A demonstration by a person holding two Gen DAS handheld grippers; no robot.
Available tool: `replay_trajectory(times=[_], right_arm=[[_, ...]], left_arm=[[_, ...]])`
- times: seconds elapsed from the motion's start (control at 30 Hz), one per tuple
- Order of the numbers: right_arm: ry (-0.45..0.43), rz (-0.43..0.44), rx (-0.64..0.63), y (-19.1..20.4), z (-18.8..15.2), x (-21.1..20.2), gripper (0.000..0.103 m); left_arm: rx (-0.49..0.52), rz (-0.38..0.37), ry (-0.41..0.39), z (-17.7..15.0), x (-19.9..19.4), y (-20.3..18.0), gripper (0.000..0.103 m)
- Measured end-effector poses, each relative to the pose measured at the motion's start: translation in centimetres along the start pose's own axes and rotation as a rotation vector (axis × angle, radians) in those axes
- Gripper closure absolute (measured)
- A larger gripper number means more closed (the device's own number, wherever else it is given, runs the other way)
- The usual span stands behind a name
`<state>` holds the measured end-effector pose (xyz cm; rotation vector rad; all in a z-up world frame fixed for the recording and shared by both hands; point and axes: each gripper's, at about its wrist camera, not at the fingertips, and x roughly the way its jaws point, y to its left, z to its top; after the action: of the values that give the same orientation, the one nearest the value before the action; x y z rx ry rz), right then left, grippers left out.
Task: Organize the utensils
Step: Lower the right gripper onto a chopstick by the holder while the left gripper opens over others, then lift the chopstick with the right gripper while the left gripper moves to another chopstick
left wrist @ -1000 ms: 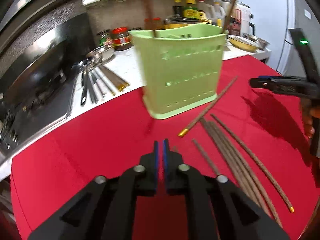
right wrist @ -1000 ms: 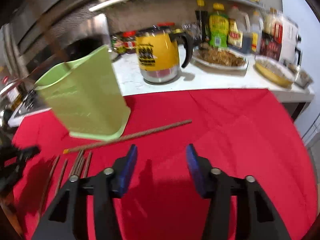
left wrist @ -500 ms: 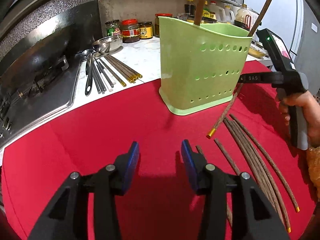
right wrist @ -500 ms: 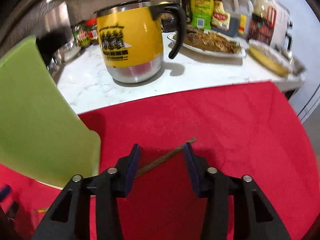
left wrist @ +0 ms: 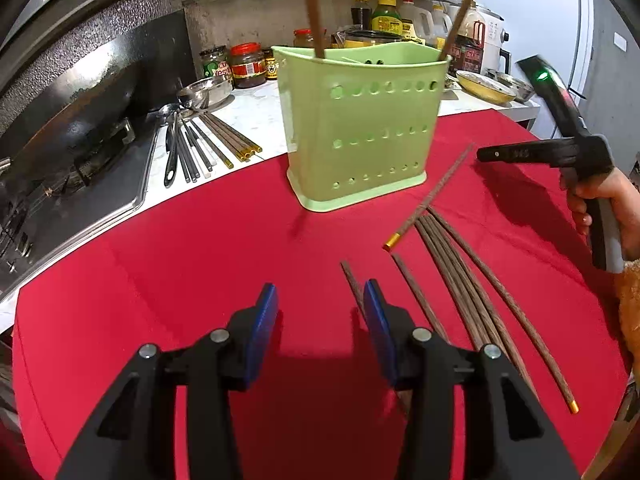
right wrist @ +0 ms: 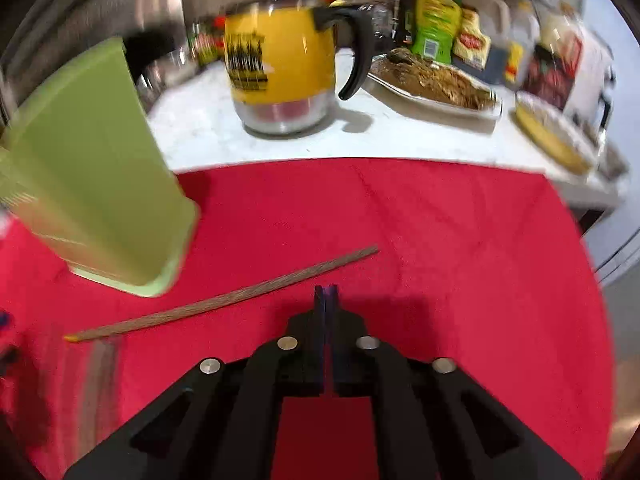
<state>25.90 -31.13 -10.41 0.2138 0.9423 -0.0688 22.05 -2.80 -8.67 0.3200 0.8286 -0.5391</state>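
A green perforated utensil holder (left wrist: 360,132) stands on the red cloth with two brown chopsticks sticking out of its top. Several more brown chopsticks (left wrist: 460,280) lie on the cloth to its right, one of them (left wrist: 430,196) angled toward the holder. My left gripper (left wrist: 320,304) is open over bare cloth, its right pad just beside the nearest chopstick (left wrist: 352,280). In the right wrist view my right gripper (right wrist: 326,294) is shut with nothing between its pads, just short of the angled chopstick (right wrist: 224,300). The holder (right wrist: 92,172) stands to its left. A hand (left wrist: 608,208) holds the right gripper.
Black and brown chopsticks and spoons (left wrist: 200,144) lie on the white counter by the stove (left wrist: 72,152). A yellow kettle (right wrist: 280,72), a plate of food (right wrist: 436,84), bottles and jars (left wrist: 248,66) line the back counter.
My left gripper went from shut to open. My right gripper went from open to shut with nothing in it and drew back from the counter, with the chopstick staying on the cloth.
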Motion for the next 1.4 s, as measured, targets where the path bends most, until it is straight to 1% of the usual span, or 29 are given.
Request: replay_trajectory(times=[0.07, 0.1, 0.13, 0.17, 0.2, 0.27, 0.33, 0.37, 0.43, 0.53, 0.6, 0.63, 0.67, 0.7, 0.77, 0.83, 0.87, 0.9, 1.0, 1.07, 1.1, 1.2, 1.27, 1.33, 1.4], right_arm=[[-0.014, 0.066, -0.019, 1.4, -0.4, -0.5, 0.096], [-0.013, 0.104, -0.04, 2.5, -0.5, -0.5, 0.094], [-0.012, 0.122, -0.057, 3.4, -0.5, -0.2, 0.091], [-0.015, 0.124, -0.08, 4.3, -0.5, 0.0, 0.086], [-0.024, 0.115, -0.113, 5.3, -0.3, 0.4, 0.083], [-0.024, 0.118, -0.155, 6.7, 0.0, 1.5, 0.083], [-0.014, 0.11, -0.181, 7.1, 0.2, 2.3, 0.083], [0.009, 0.108, -0.204, 7.4, 0.1, 2.9, 0.084], [0.011, 0.105, -0.24, 7.5, 0.0, 2.7, 0.084], [0.048, 0.096, -0.298, 7.6, -0.5, 1.8, 0.085], [0.071, 0.115, -0.307, 7.2, -1.1, 0.7, 0.085], [0.073, 0.111, -0.319, 6.9, -1.5, 0.4, 0.086], [0.068, 0.089, -0.338, 6.8, -2.0, -0.1, 0.085], [0.053, 0.082, -0.332, 6.5, -2.3, -0.5, 0.084], [0.004, 0.104, -0.283, 5.5, -2.8, -2.0, 0.083], [-0.004, 0.104, -0.165, 4.0, -2.8, -3.2, 0.079], [0.01, 0.093, -0.084, 2.9, -2.9, -3.5, 0.068], [0.034, 0.115, 0.043, 1.3, -3.2, -3.5, 0.058], [0.052, 0.181, 0.173, -0.6, -3.4, -2.4, 0.058], [0.046, 0.174, 0.222, -1.0, -2.7, -1.3, 0.058], [0.044, 0.157, 0.257, -1.3, -2.1, -0.6, 0.058], [0.026, 0.091, 0.264, -0.5, -0.3, 1.1, 0.057], [0.025, 0.052, 0.247, -0.1, 1.1, 2.2, 0.057], [0.02, -0.006, 0.216, 0.5, 2.3, 3.1, 0.058], [0.013, -0.075, 0.182, 1.1, 3.5, 4.1, 0.062]], left_arm=[[-0.003, 0.005, -0.003, -0.1, -0.1, -0.1, 0.059], [-0.004, 0.008, -0.004, -0.2, -0.2, -0.2, 0.059], [-0.01, 0.009, -0.003, -0.3, -0.2, -0.2, 0.059], [-0.02, 0.008, -0.003, -0.4, -0.2, -0.1, 0.059], [-0.028, 0.006, -0.002, -0.5, -0.1, 0.1, 0.059], [-0.051, 0.005, 0.001, -0.8, -0.1, 0.5, 0.059], [-0.068, 0.001, 0.001, -1.0, -0.2, 0.9, 0.059], [-0.073, -0.002, 0.001, -1.1, -0.4, 1.0, 0.059], [-0.072, -0.004, 0.002, -1.3, -0.5, 1.2, 0.059], [-0.068, -0.007, 0.008, -1.4, -0.5, 1.2, 0.059], [-0.073, -0.013, 0.007, -1.5, -0.5, 1.2, 0.059], [-0.076, -0.018, 0.005, -1.6, -0.6, 1.2, 0.059], [-0.077, -0.02, 0.004, -1.7, -0.6, 1.1, 0.059], [-0.077, -0.022, 0.003, -1.8, -0.6, 1.1, 0.059], [-0.075, -0.025, 0.0, -1.9, -0.7, 0.8, 0.059], [-0.072, -0.026, -0.002, -2.0, -0.8, 0.6, 0.058], [-0.069, -0.026, -0.007, -2.1, -1.0, 0.5, 0.059], [-0.067, -0.029, -0.013, -2.1, -1.2, 0.5, 0.058], [-0.069, -0.035, -0.019, -2.2, -1.5, 0.6, 0.057], [-0.074, -0.035, -0.016, -2.3, -1.3, 0.8, 0.057], [-0.078, -0.037, -0.014, -2.3, -1.3, 0.9, 0.057], [-0.085, -0.045, -0.014, -2.2, -1.1, 1.2, 0.057], [-0.088, -0.048, -0.014, -2.0, -0.9, 1.4, 0.057], [-0.092, -0.049, -0.011, -1.9, -0.5, 1.7, 0.057], [-0.098, -0.052, -0.007, -1.7, -0.1, 2.0, 0.057]])
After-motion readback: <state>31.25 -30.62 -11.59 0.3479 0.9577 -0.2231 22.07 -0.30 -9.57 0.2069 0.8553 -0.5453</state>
